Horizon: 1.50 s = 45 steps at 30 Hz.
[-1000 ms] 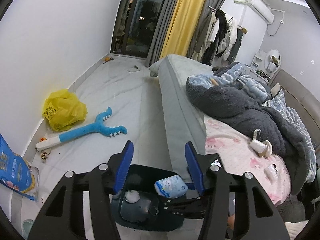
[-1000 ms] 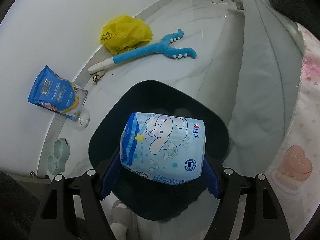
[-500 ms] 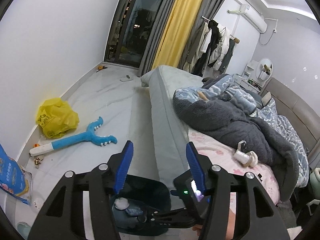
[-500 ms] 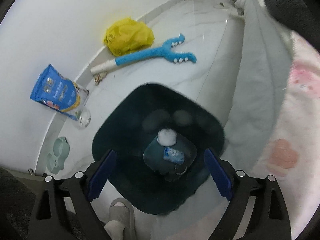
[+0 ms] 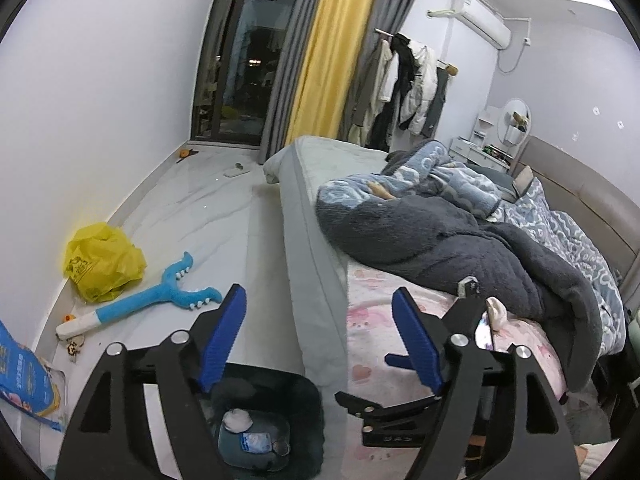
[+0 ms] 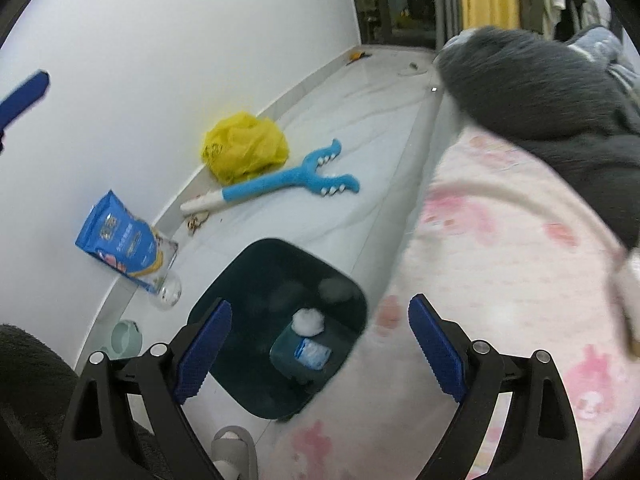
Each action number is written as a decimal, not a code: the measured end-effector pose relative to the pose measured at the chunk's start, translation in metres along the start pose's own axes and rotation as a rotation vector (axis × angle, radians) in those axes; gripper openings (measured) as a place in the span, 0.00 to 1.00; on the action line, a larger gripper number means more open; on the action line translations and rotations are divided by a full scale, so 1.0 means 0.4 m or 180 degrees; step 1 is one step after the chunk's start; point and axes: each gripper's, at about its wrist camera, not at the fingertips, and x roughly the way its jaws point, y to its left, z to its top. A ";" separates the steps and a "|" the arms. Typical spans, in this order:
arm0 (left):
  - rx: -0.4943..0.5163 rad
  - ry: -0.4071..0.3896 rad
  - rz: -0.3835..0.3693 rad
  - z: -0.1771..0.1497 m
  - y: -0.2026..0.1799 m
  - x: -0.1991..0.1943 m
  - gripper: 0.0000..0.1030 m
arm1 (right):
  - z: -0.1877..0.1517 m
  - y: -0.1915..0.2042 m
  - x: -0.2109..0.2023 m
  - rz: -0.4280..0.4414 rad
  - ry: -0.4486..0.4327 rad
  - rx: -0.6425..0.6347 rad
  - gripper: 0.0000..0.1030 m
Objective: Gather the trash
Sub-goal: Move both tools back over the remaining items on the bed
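Note:
A dark trash bin (image 6: 248, 280) stands on the floor beside the bed; it also shows in the left wrist view (image 5: 308, 400). At its bottom lie a blue-and-white tissue packet (image 6: 313, 353) and a white wad (image 6: 307, 322). My right gripper (image 6: 320, 344) is open and empty, above the bin's right side and the bed edge. My left gripper (image 5: 320, 332) is open and empty, above the bin and the bed's edge. A yellow plastic bag (image 5: 102, 262) and a blue snack pouch (image 6: 120, 244) lie on the floor by the wall.
A blue toy grabber (image 6: 288, 184) lies on the white floor. A bed (image 5: 400, 320) with a pink sheet and grey blankets (image 5: 460, 240) fills the right. A small white object (image 5: 496, 312) lies on the sheet. A clear glass (image 6: 166, 292) and green holder (image 6: 126, 336) stand by the wall.
My right gripper opened and let the tissue packet fall into the bin, then swung right toward the bed. My left gripper rose and tilted up.

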 end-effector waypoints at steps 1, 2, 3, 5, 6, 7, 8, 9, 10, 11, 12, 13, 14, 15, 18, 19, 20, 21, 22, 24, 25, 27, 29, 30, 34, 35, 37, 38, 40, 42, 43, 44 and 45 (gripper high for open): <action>0.0023 0.0004 -0.0010 -0.001 -0.010 0.004 0.78 | -0.003 -0.015 -0.019 -0.0029 -0.0034 -0.0005 0.88; 0.0051 0.0011 -0.0024 -0.002 -0.023 0.009 0.80 | -0.008 -0.024 -0.031 -0.0047 -0.0058 -0.0010 0.88; 0.0079 0.0021 -0.0042 -0.003 -0.037 0.015 0.81 | -0.012 -0.032 -0.043 -0.0067 -0.0086 -0.0012 0.88; 0.0119 0.0045 -0.0068 -0.008 -0.058 0.026 0.81 | -0.022 -0.061 -0.075 -0.0122 -0.0139 -0.0023 0.88; 0.0144 0.0053 -0.0084 -0.010 -0.071 0.032 0.81 | -0.026 -0.072 -0.088 -0.0146 -0.0158 -0.0029 0.88; 0.0155 0.0055 -0.0092 -0.012 -0.078 0.035 0.81 | -0.029 -0.087 -0.103 -0.0165 -0.0178 -0.0039 0.88; 0.0173 0.0059 -0.0103 -0.015 -0.088 0.040 0.81 | -0.033 -0.105 -0.122 -0.0189 -0.0202 -0.0053 0.88; 0.0194 0.0061 -0.0119 -0.018 -0.100 0.045 0.81 | -0.037 -0.121 -0.139 -0.0210 -0.0228 -0.0055 0.88; 0.0211 0.0058 -0.0132 -0.020 -0.110 0.047 0.82 | -0.042 -0.148 -0.161 -0.0229 -0.0269 -0.0037 0.88; 0.0240 0.0054 -0.0155 -0.024 -0.127 0.054 0.84 | -0.047 -0.167 -0.175 -0.0236 -0.0294 -0.0017 0.88; 0.0257 0.0049 -0.0171 -0.026 -0.137 0.059 0.85 | -0.053 -0.185 -0.188 -0.0243 -0.0316 0.0005 0.88; 0.0281 0.0040 -0.0196 -0.031 -0.152 0.065 0.85 | -0.058 -0.205 -0.202 -0.0255 -0.0335 0.0025 0.88; 0.0296 0.0037 -0.0217 -0.035 -0.162 0.068 0.86 | -0.065 -0.232 -0.220 -0.0273 -0.0358 0.0039 0.88; 0.0318 0.0038 -0.0250 -0.040 -0.176 0.075 0.86 | -0.070 -0.247 -0.232 -0.0285 -0.0379 0.0042 0.88; 0.0383 0.0046 -0.0332 -0.055 -0.216 0.095 0.86 | -0.088 -0.301 -0.270 -0.0308 -0.0432 0.0048 0.88; 0.0409 0.0040 -0.0353 -0.059 -0.226 0.099 0.86 | -0.092 -0.309 -0.277 -0.0310 -0.0439 0.0050 0.88; 0.0449 -0.0003 -0.0364 -0.065 -0.241 0.101 0.86 | -0.100 -0.327 -0.286 -0.0312 -0.0448 0.0061 0.88; 0.0493 -0.0046 -0.0370 -0.070 -0.256 0.102 0.86 | -0.106 -0.341 -0.293 -0.0309 -0.0451 0.0070 0.88; 0.0520 -0.0055 -0.0388 -0.073 -0.267 0.106 0.86 | -0.112 -0.359 -0.299 -0.0304 -0.0454 0.0082 0.88; 0.0527 -0.0062 -0.0442 -0.082 -0.291 0.118 0.86 | -0.124 -0.378 -0.309 -0.0300 -0.0455 0.0089 0.88; 0.0518 -0.0050 -0.0470 -0.086 -0.299 0.124 0.86 | -0.129 -0.389 -0.314 -0.0294 -0.0459 0.0094 0.88; 0.0533 0.0001 -0.0512 -0.096 -0.319 0.147 0.86 | -0.142 -0.413 -0.329 -0.0272 -0.0479 0.0119 0.88; 0.0626 0.0042 -0.0508 -0.107 -0.341 0.165 0.86 | -0.157 -0.436 -0.344 -0.0248 -0.0496 0.0157 0.88; 0.0702 0.0055 -0.0499 -0.114 -0.357 0.173 0.86 | -0.165 -0.448 -0.352 -0.0244 -0.0506 0.0188 0.88; 0.0855 0.0116 -0.0595 -0.137 -0.404 0.205 0.87 | -0.195 -0.482 -0.378 -0.0218 -0.0536 0.0275 0.88; 0.0858 0.0127 -0.0619 -0.142 -0.411 0.212 0.88 | -0.202 -0.490 -0.383 -0.0218 -0.0541 0.0282 0.88; 0.0890 0.0171 -0.0681 -0.149 -0.428 0.232 0.89 | -0.214 -0.503 -0.391 -0.0194 -0.0548 0.0309 0.88; 0.0908 0.0188 -0.0705 -0.151 -0.436 0.239 0.89 | -0.221 -0.511 -0.395 -0.0167 -0.0554 0.0329 0.88; 0.0947 0.0217 -0.0763 -0.156 -0.450 0.256 0.89 | -0.232 -0.520 -0.399 -0.0138 -0.0549 0.0348 0.85; 0.0987 0.0292 -0.0808 -0.166 -0.465 0.275 0.89 | -0.245 -0.532 -0.399 -0.0103 -0.0538 0.0378 0.84; 0.1028 0.0310 -0.0831 -0.171 -0.474 0.281 0.89 | -0.251 -0.536 -0.398 -0.0080 -0.0529 0.0392 0.83; 0.1058 0.0330 -0.0844 -0.176 -0.478 0.285 0.89 | -0.258 -0.544 -0.397 -0.0055 -0.0515 0.0412 0.82; 0.1092 0.0382 -0.0865 -0.184 -0.485 0.294 0.89 | -0.262 -0.549 -0.397 -0.0037 -0.0508 0.0432 0.82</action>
